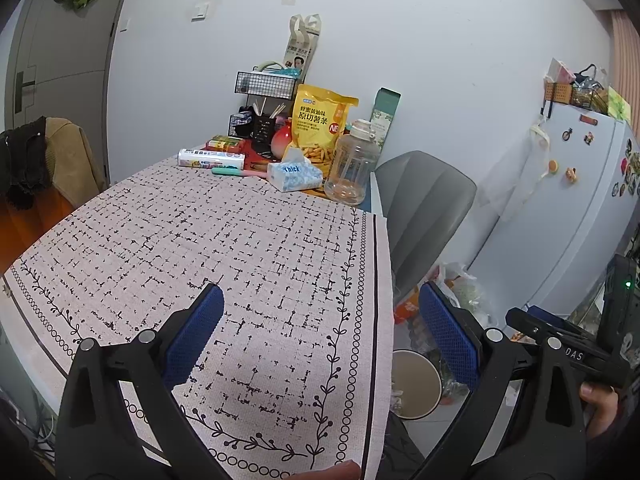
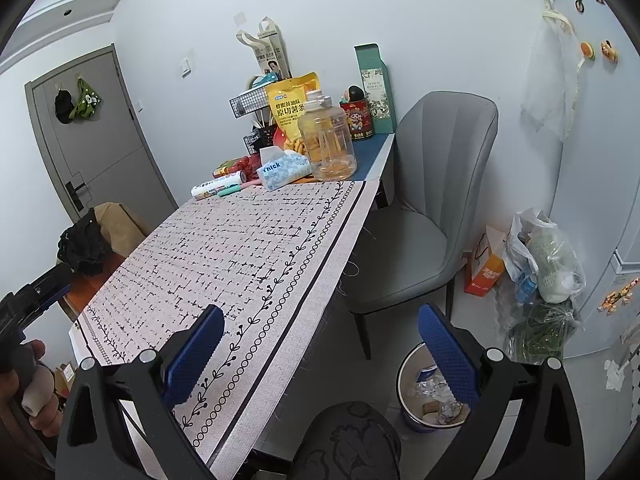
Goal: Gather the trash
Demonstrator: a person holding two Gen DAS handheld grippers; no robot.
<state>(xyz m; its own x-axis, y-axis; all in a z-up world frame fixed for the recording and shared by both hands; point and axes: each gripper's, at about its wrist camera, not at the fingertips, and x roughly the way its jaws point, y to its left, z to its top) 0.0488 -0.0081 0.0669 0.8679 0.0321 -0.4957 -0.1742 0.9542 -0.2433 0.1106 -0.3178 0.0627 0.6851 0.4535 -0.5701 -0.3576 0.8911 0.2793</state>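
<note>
Left wrist view: left hand-held gripper [image 1: 320,336] spread wide, nothing between its blue pads, hovering over the near end of the worktop [image 1: 200,240] with its patterned cloth. Right hand-held gripper [image 2: 320,356] also spread and empty, over the worktop's right edge. Trash bin [image 2: 432,396] sits on the floor just right of the worktop's near corner, in front of the grey chair [image 2: 432,200]; crumpled foil and paper scraps inside (contents hard to identify). Far end of the worktop: tissue pack [image 1: 294,176], clear jar [image 1: 352,164], yellow snack bag [image 1: 320,120]. Plastic bags [image 2: 544,264] lie on the floor right of the chair.
</note>
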